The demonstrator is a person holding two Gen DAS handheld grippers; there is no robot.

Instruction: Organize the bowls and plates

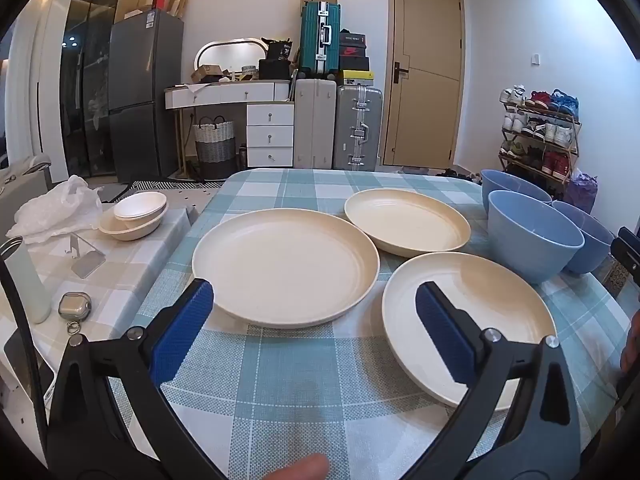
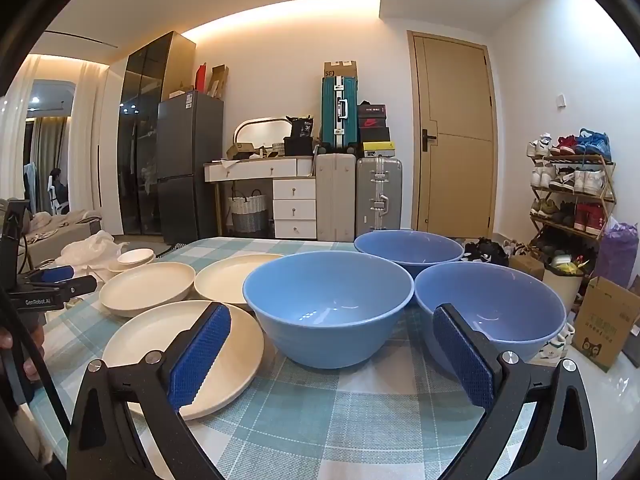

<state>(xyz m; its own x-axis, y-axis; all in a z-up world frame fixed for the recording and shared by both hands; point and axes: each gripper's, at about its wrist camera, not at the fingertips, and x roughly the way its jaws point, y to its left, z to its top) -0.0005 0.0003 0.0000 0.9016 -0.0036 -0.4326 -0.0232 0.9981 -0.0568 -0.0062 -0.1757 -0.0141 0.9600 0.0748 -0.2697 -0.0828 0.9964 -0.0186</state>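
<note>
Plates (image 1: 285, 266), three, cream; bowls (image 2: 329, 308), three, blue; checked tablecloth (image 1: 280, 380).

A lived-in home: fridge (image 2: 188, 164), suitcases (image 2: 339, 112), shoe rack (image 2: 572, 196), checked tablecloth (image 2: 320, 408).

A table under a blue-checked cloth (image 1: 280, 380) carries three cream plates (image 1: 286, 266), one nearest the front edge, and right of them three blue bowls (image 2: 330, 306).

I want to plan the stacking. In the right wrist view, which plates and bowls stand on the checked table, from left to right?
Far-left cream plate → near cream plate → middle blue bowl → right blue bowl.
</note>
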